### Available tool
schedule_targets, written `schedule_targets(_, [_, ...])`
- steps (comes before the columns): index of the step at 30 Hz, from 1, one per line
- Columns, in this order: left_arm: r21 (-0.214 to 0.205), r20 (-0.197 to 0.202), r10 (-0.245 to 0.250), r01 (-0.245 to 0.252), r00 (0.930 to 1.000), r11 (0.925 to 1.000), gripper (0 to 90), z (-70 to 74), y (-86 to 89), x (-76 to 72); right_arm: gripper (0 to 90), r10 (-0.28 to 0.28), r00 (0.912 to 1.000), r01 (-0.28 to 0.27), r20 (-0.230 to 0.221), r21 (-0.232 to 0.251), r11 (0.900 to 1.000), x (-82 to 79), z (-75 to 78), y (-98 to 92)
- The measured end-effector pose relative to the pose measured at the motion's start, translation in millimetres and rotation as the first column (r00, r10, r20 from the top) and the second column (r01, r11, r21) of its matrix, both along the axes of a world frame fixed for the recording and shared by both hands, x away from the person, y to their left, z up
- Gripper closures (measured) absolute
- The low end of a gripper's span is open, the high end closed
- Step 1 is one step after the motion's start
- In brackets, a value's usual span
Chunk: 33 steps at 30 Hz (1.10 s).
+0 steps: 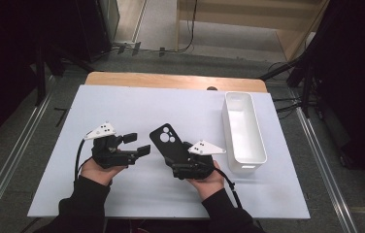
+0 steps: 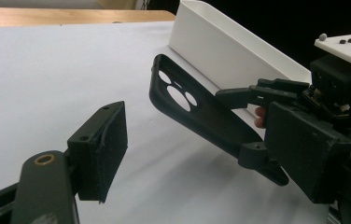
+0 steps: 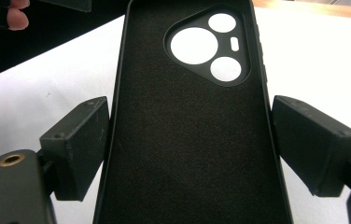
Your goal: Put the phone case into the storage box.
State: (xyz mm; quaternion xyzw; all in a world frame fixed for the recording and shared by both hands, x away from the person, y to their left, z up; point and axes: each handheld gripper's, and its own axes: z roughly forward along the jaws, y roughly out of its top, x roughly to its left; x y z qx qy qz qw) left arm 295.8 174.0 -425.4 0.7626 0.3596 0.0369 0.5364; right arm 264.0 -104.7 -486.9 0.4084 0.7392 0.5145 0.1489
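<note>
A black phone case (image 1: pixel 167 141) with a camera cutout at its far end is tilted up off the white mat (image 1: pixel 122 107). My right gripper (image 1: pixel 179 158) is shut on it, one pad on each long edge, as the right gripper view shows (image 3: pixel 190 149). The case's soft inner side (image 3: pixel 187 140) faces that camera. My left gripper (image 1: pixel 138 143) stands open just left of the case, with nothing between its fingers. In the left gripper view one of its pads (image 2: pixel 110 140) is near and low, and the case (image 2: pixel 187 107) and the right gripper (image 2: pixel 247 125) are beyond it.
A long white bin (image 1: pixel 243 131) stands on the mat's right side, close behind the right gripper, and appears again as a white bin (image 2: pixel 220 51). A wooden table edge (image 1: pixel 171 80) runs along the back. Bare mat lies to the left and front.
</note>
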Motion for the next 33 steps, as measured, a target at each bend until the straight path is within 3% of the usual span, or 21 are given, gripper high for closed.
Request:
schedule_targets(22, [0.047,-0.025,0.034,-0.033,0.9991,0.9984,21.4,1.5,-23.8,14.1,13.0,-0.011,0.9998,0.011,0.018,0.006,0.9999,-3.6,-3.1,5.7])
schedule_targets(33, [0.073,-0.1,0.058,-0.051,0.9933,0.9961,28.8,-2.1,-35.0,20.5,13.0,-0.028,0.9989,0.027,0.038,0.025,0.9993,-5.5,-3.4,6.7])
